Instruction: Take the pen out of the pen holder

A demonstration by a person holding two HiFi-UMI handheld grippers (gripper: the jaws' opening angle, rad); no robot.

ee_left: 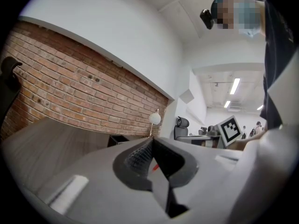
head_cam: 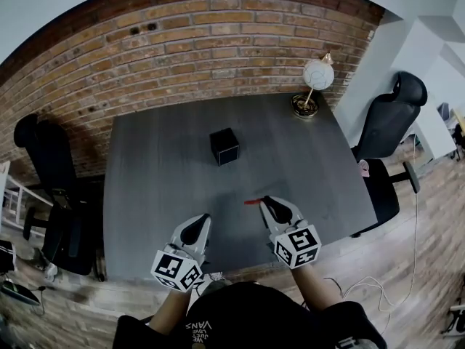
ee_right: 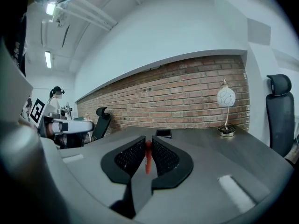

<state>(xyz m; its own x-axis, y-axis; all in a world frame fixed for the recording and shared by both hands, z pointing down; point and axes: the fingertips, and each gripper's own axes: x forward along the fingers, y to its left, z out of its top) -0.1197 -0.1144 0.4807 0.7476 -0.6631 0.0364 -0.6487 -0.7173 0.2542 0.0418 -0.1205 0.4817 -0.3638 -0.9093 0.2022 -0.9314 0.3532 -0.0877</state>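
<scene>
Globe lamp (head_cam: 317,78), two office chairs (head_cam: 389,118)

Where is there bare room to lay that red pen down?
Wide bare table left of the pen holder, and between it and the lamp. Crowded only near the left hand-held gripper and right hand-held gripper.

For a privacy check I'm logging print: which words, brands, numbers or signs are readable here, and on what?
"VANS": person's black shirt, upside down in the head view.
Smaller lines beside it: too small to read.
Cubes on left gripper and right gripper: marker patterns only, no words.
</scene>
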